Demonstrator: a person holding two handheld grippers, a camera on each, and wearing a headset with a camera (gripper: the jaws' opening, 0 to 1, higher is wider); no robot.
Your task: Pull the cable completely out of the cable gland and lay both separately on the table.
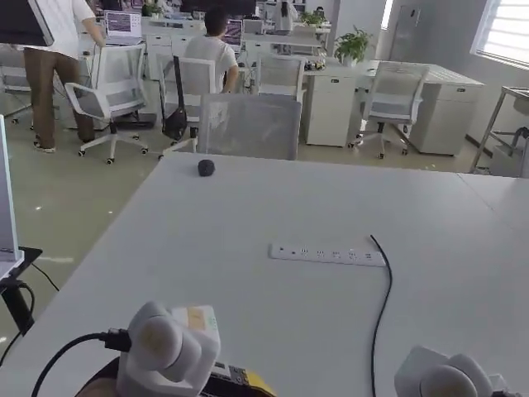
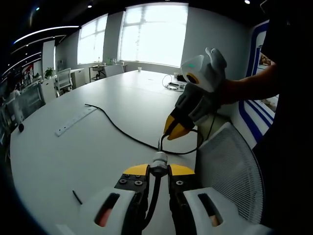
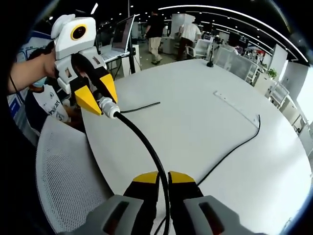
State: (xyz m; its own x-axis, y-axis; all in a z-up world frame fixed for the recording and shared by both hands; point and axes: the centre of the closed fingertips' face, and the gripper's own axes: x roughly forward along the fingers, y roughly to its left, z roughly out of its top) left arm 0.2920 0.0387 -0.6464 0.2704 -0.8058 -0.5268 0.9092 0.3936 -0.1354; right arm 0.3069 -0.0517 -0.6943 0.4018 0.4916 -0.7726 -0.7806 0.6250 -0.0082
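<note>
Two grippers, one cable gland and one cable are at work; on the table (image 1: 248, 215) lie one power strip, its one black lead, one short loose black piece of cable and one small dark round thing.

The left gripper (image 2: 158, 171) has its yellow-tipped fingers drawn narrow and clamped on the cable gland (image 2: 159, 163). The pale gland sits right between the two tips, one on each side, with its front end poking out just past them. It is held up off the table, by the near edge and above the mesh chair back (image 3: 63, 186).

The cable (image 3: 138, 133) comes out of the gland's front and runs through the air, still threaded, to the right gripper (image 3: 164, 177). That gripper's fingers are pressed almost together with the black cable pinched in the slit between the tips, near the gland but apart from it.

On the surface, the small dark thing (image 1: 206, 168) sits close to the far edge. The short black piece (image 3: 142, 106) lies near the near edge, just beyond the gland. The power strip (image 1: 326, 255) lies flat in the middle, and its lead (image 1: 388, 285) curves from its right end back toward the near edge.
</note>
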